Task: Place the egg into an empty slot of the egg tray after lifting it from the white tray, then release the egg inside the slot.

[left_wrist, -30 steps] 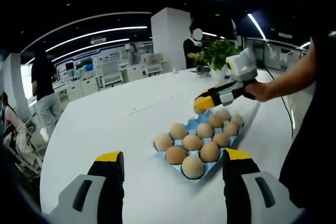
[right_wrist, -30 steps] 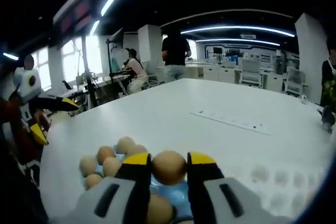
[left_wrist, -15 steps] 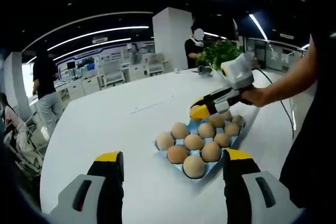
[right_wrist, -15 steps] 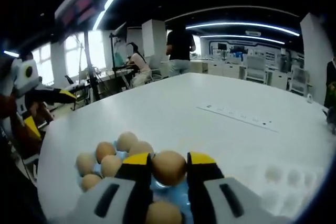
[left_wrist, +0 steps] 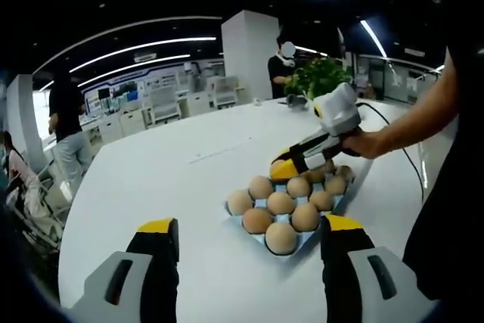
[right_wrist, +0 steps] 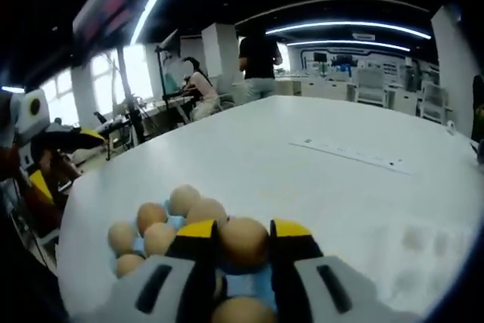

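Brown and smooth, the egg (right_wrist: 243, 243) sits clamped between the yellow-tipped jaws of the right tool (right_wrist: 243, 241), just above the blue egg tray (right_wrist: 246, 285). In the left gripper view that tool (left_wrist: 286, 169) reaches in from 2 o'clock, a person's hand (left_wrist: 361, 143) gripping its handle, forearm stretched level, its tip at the tray's (left_wrist: 261, 235) far edge. The left tool (left_wrist: 249, 236) hangs at 6 o'clock, jaws wide apart, holding nothing, over the white desk (left_wrist: 151, 187). Other eggs (left_wrist: 281, 203) fill the tray.
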`<state>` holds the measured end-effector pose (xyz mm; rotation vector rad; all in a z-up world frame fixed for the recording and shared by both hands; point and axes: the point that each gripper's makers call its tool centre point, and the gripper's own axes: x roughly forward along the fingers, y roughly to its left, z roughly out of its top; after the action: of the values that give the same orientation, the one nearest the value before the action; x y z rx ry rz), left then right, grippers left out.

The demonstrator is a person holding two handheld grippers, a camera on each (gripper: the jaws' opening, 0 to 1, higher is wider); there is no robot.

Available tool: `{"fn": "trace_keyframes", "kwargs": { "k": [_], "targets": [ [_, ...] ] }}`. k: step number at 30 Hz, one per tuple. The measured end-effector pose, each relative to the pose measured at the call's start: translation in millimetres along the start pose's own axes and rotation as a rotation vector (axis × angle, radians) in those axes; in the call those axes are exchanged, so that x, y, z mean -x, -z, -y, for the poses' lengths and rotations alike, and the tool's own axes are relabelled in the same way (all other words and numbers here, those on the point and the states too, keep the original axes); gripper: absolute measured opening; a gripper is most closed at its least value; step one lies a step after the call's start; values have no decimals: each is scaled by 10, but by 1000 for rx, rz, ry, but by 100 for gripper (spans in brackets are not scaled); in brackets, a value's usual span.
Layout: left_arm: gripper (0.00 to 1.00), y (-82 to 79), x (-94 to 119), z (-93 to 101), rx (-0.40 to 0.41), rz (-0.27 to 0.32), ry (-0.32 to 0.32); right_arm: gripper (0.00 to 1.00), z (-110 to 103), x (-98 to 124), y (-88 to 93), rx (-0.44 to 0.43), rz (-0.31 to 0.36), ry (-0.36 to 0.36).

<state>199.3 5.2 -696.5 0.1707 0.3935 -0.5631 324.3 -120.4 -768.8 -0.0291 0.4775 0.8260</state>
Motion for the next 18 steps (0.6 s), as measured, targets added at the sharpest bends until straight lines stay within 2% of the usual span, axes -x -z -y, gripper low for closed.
{"fn": "trace_keyframes", "kwargs": {
  "k": [3,5,9,18],
  "targets": [
    [78,-9,1,0,4,4,-1,27,17,-6,38,-50,-16,-1],
    [78,-10,5,-9,1,4,-6,27,3,-5,23,-28,-12,-3],
    [78,-4,5,-4,0,2,-5,27,4,-8,48,-60,-33,-15],
    [78,-29,8,10,-1,8,-6,26,-8,4,50,-57,-44,-23]
  ]
}}
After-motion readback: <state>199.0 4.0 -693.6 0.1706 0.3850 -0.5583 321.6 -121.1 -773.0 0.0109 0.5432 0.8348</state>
